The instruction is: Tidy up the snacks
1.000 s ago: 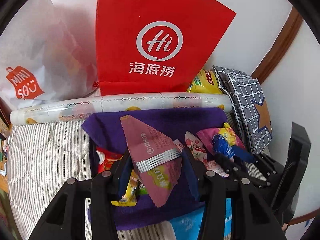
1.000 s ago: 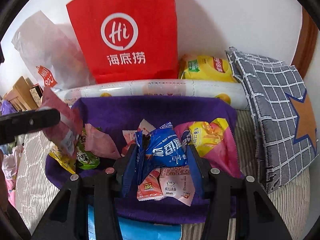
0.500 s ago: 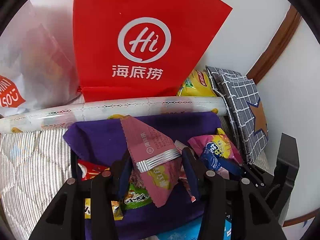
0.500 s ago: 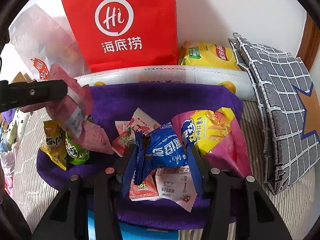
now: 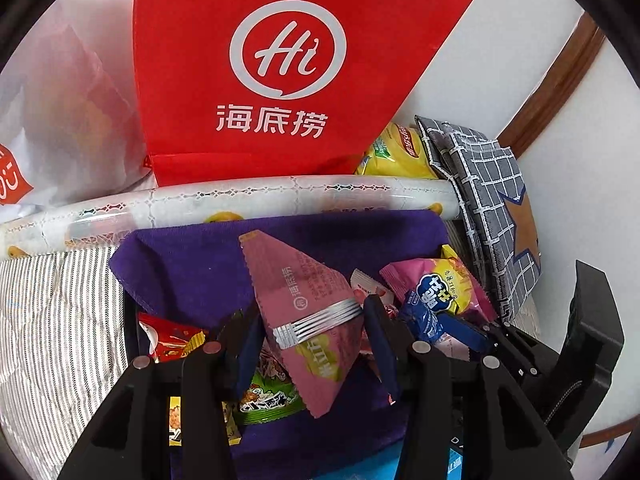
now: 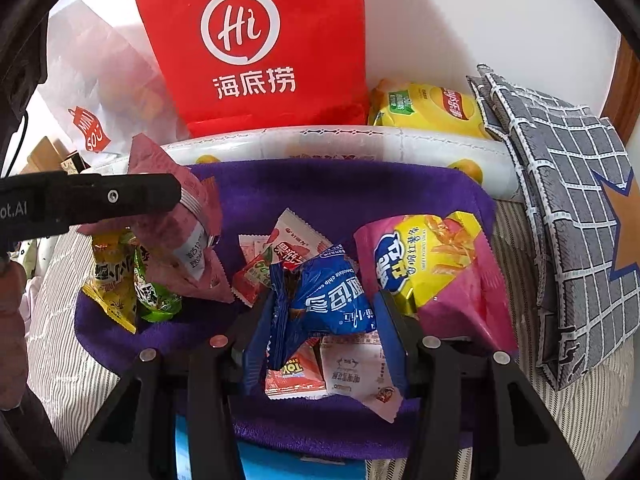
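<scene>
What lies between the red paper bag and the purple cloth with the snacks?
A long white patterned roll lies across the stretch between the red paper bag and the purple cloth, in front of the bag. Both wrist views show it.

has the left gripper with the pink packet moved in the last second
Yes. In the right wrist view the left gripper and its pink packet have shifted rightward, over the purple cloth.
</scene>
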`<state>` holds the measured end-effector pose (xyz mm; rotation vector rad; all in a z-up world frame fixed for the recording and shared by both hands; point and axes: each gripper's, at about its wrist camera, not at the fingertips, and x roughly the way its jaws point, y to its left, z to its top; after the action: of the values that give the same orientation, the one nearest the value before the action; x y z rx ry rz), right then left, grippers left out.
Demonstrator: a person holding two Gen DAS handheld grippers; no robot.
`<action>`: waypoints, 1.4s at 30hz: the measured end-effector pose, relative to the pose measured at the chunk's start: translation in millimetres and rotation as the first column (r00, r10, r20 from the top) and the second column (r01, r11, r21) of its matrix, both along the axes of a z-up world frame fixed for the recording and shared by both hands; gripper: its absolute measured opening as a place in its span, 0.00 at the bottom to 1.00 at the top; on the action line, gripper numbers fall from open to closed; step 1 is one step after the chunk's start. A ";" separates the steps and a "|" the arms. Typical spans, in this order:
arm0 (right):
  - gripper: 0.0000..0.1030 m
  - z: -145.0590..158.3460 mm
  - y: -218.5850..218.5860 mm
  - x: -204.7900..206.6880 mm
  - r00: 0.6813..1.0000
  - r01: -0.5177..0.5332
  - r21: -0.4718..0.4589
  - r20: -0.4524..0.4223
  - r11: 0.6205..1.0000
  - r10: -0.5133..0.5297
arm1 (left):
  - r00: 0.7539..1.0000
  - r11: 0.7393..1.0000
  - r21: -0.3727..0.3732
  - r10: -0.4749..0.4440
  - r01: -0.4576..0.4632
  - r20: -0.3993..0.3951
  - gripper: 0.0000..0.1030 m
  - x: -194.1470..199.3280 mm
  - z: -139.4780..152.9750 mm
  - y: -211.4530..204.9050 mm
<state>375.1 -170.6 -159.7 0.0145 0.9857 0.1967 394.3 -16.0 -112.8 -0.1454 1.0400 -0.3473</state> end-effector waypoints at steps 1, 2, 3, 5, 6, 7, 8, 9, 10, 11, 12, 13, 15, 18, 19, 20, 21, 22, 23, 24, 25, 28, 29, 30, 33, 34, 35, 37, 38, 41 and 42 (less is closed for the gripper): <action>0.49 -1.0 0.4 1.9 1.000 0.000 -0.001 -0.001 1.000 0.000 | 1.000 1.000 0.003 -0.001 0.001 -0.001 0.46 0.4 -0.8 0.1; 0.49 -1.4 0.3 2.2 1.000 0.000 -0.001 -0.001 1.000 0.000 | 1.000 1.000 0.004 -0.001 0.001 -0.004 0.46 1.2 -1.8 0.7; 0.51 -1.5 0.3 2.4 1.000 0.000 0.001 -0.002 1.000 0.000 | 1.000 1.000 0.003 -0.001 0.001 -0.009 0.46 1.4 -2.8 1.2; 0.52 -0.7 -0.3 1.8 1.000 0.004 0.003 0.001 1.000 -0.004 | 1.000 1.000 0.001 -0.002 0.003 -0.019 0.47 2.3 -5.0 1.8; 0.54 -0.4 -0.5 1.9 1.000 0.005 0.001 0.001 1.000 -0.005 | 1.000 1.000 0.000 -0.003 0.003 -0.024 0.48 2.3 -5.7 1.7; 0.54 0.0 0.0 1.3 1.000 0.005 0.001 0.001 1.000 -0.005 | 0.999 1.000 0.000 -0.003 0.003 -0.034 0.49 2.3 -6.8 1.9; 0.55 0.3 0.0 1.1 1.000 0.004 0.001 0.001 1.000 -0.004 | 0.999 1.000 0.002 -0.002 0.002 -0.041 0.50 2.0 -7.8 1.9; 0.57 0.8 0.2 0.0 1.000 0.003 0.000 0.001 1.000 -0.003 | 0.999 1.000 0.007 -0.001 0.001 -0.046 0.52 1.6 -8.6 2.2; 0.57 1.9 0.5 -1.2 1.000 0.003 0.001 0.002 1.000 -0.003 | 0.999 1.000 0.012 0.001 -0.001 -0.049 0.53 1.0 -8.9 2.5; 0.60 3.3 0.8 -2.8 1.000 0.003 0.001 0.005 1.000 -0.003 | 0.999 1.000 0.016 0.003 -0.002 -0.051 0.58 -0.3 -9.0 3.0; 0.62 4.8 1.2 -4.5 1.000 0.005 -0.001 0.009 1.000 -0.005 | 0.999 1.000 0.020 0.006 -0.005 -0.052 0.59 -1.5 -8.6 3.3; 0.63 6.5 1.2 -6.9 1.000 0.007 -0.004 0.012 1.000 -0.007 | 0.999 1.000 0.025 0.010 -0.009 -0.051 0.59 -3.3 -7.9 4.5; 0.65 10.5 1.4 -10.8 1.000 0.013 -0.011 0.016 1.000 -0.013 | 0.999 0.999 0.038 0.018 -0.016 -0.050 0.63 -7.9 -4.9 6.5; 0.67 19.2 0.0 -17.3 0.999 0.026 -0.009 0.024 1.000 -0.026 | 0.999 0.999 0.050 0.021 -0.019 -0.037 0.65 -18.1 3.4 9.0; 0.67 21.7 0.0 -18.6 0.999 0.031 -0.009 0.026 0.999 -0.031 | 0.999 0.998 0.056 0.021 -0.019 -0.030 0.65 -22.8 7.2 9.4; 0.67 26.3 -0.2 -22.2 0.999 0.037 -0.009 0.032 0.999 -0.036 | 0.999 0.998 0.060 0.021 -0.020 -0.024 0.66 -26.6 10.2 9.7; 0.67 32.2 -0.4 -27.1 0.998 0.043 -0.010 0.041 0.999 -0.043 | 1.000 0.997 0.067 0.024 -0.023 -0.013 0.67 -33.0 15.2 10.0; 0.67 37.0 -0.5 -30.6 0.998 0.045 -0.007 0.053 0.999 -0.044 | 1.000 0.997 0.072 0.027 -0.026 -0.004 0.67 -37.8 18.9 10.6; 0.67 42.9 -0.7 -35.8 0.997 0.051 -0.008 0.061 0.999 -0.051 | 1.000 0.996 0.079 0.029 -0.029 0.006 0.68 -43.7 23.6 11.3; 0.67 49.7 -1.3 -41.7 0.996 0.060 -0.010 0.070 0.998 -0.060 | 0.999 0.996 0.088 0.032 -0.033 0.016 0.69 -51.4 29.4 11.3; 0.67 56.5 -2.6 -47.9 0.994 0.071 -0.011 0.079 0.997 -0.070 | 0.999 0.995 0.093 0.035 -0.037 0.023 0.70 -56.8 33.8 11.3; 0.67 75.1 -6.5 -66.8 0.991 0.096 -0.006 0.099 0.995 -0.095 | 0.998 0.992 0.113 0.043 -0.049 0.054 0.72 -79.9 50.0 12.3; 0.67 82.5 -8.2 -75.0 0.989 0.106 -0.001 0.107 0.994 -0.105 | 0.997 0.991 0.121 0.047 -0.055 0.068 0.74 -89.8 56.5 12.6; 0.67 87.9 -9.4 -81.6 0.987 0.113 0.001 0.114 0.994 -0.112 | 0.995 0.990 0.128 0.051 -0.061 0.081 0.75 -99.6 62.5 12.7; 0.69 107.3 -13.2 -109.8 0.980 0.142 0.001 0.139 0.990 -0.140 | 0.991 0.987 0.139 0.060 -0.076 0.116 0.82 -128.6 78.0 12.6; 0.70 112.4 -15.0 -119.8 0.978 0.151 0.002 0.146 0.989 -0.150 | 0.990 0.987 0.142 0.060 -0.078 0.126 0.83 -136.7 81.4 12.5; 0.72 116.2 -16.1 -127.8 0.976 0.159 0.003 0.152 0.987 -0.158 | 0.989 0.986 0.148 0.060 -0.080 0.135 0.85 -146.4 85.2 12.3; 0.72 124.3 -18.8 -146.6 0.970 0.179 0.004 0.166 0.984 -0.177 | 0.986 0.984 0.157 0.059 -0.084 0.154 0.88 -165.7 91.9 11.7; 0.73 127.8 -19.9 -156.1 0.969 0.179 0.005 0.172 0.984 -0.177 | 0.984 0.983 0.159 0.064 -0.091 0.164 0.89 -176.1 94.8 12.3; 0.73 134.5 -22.8 -182.7 0.967 0.186 0.002 0.174 0.982 -0.184 | 0.978 0.980 0.159 0.086 -0.117 0.188 0.90 -202.7 101.4 15.9; 0.74 137.0 -23.6 -193.3 0.966 0.191 -0.002 0.178 0.981 -0.188 | 0.976 0.980 0.157 0.094 -0.126 0.195 0.92 -210.4 103.0 16.9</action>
<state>181.8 -194.2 -22.7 0.0726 0.8025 0.0117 183.8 0.9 -9.8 -0.0174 0.8675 -0.1669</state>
